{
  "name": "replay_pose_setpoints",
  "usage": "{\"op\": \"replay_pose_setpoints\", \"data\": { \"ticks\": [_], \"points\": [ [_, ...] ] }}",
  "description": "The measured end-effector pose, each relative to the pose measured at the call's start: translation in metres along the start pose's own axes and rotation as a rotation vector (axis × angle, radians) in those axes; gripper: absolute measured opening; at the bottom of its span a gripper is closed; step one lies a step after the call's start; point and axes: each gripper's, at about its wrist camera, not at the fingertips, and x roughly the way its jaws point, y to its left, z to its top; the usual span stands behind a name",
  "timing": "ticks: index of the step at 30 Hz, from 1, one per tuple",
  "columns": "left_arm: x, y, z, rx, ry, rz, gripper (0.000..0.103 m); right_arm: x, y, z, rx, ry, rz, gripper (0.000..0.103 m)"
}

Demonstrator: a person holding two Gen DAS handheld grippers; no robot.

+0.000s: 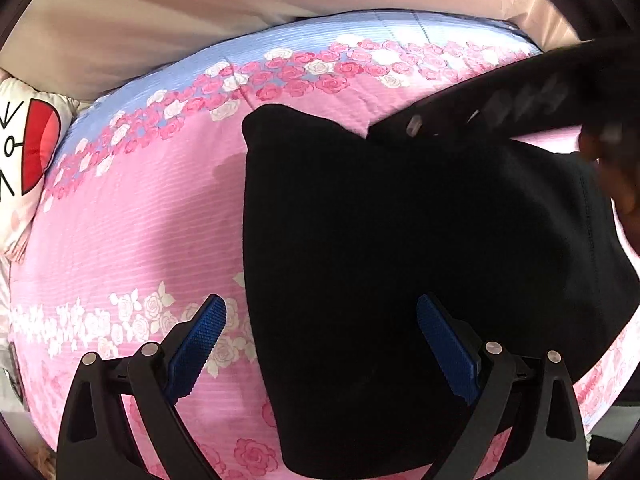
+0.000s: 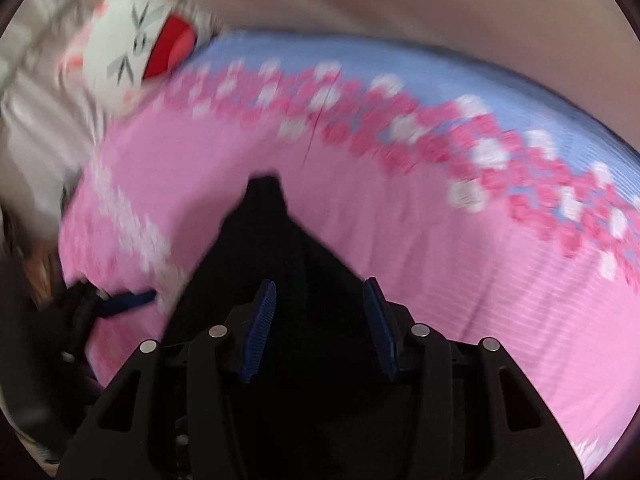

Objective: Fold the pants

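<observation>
My left gripper (image 1: 320,344) has its jaws spread wide, and nothing is between them; its left pad is above the bedcover and its right pad is above the black pants (image 1: 400,248). My right gripper (image 2: 320,328) has its jaws apart by a middle amount, about half as wide as the left ones, and no cloth is pinched; they hover over the dark fabric. That view is blurred, so I cannot tell if the pads touch the cloth.

The pants lie on the bed, on a pink bedcover (image 1: 140,240) with rose bands, already folded into a thick dark block. A cushion with a cartoon face (image 1: 28,140) sits at the far left corner of the bed, well apart from the pants.

I judge that the pants are soft and light, and that they are limp: they will sag and the layers can slide open if I lift only one layer. I think it is best to pinch all layers together at the two corners of one edge, one gripper on each corner.
</observation>
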Motion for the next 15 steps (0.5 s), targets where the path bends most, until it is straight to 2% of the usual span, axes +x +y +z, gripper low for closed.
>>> {"op": "replay_pose_setpoints", "data": {
  "ticks": [1, 3, 4, 7, 9, 12, 15],
  "points": [
    [-0.001, 0.000, -0.001, -0.008, 0.001, -0.001, 0.095, 0.007, -0.005, 0.001, -0.020, -0.002, -0.101, 0.036],
    [0.001, 0.002, -0.003, -0.027, 0.006, -0.011, 0.095, 0.020, -0.027, 0.001, 0.045, 0.017, -0.243, 0.037],
    [0.002, 0.002, -0.003, -0.033, 0.007, -0.011, 0.095, 0.018, -0.045, -0.001, 0.139, 0.007, -0.231, 0.037],
    [0.001, 0.003, -0.003, -0.037, 0.006, -0.013, 0.095, -0.030, -0.079, -0.025, 0.396, -0.153, -0.052, 0.037],
    [0.001, 0.003, -0.003, -0.032, 0.004, -0.013, 0.095, -0.054, -0.086, -0.045, 0.441, -0.208, -0.070, 0.038],
    [0.002, 0.002, -0.003, -0.025, 0.004, -0.014, 0.095, -0.097, -0.102, -0.097, 0.529, -0.290, -0.117, 0.038],
    [0.001, -0.001, -0.002, -0.009, 0.004, -0.007, 0.095, -0.128, -0.127, -0.159, 0.645, -0.323, -0.177, 0.039]
  ]
}}
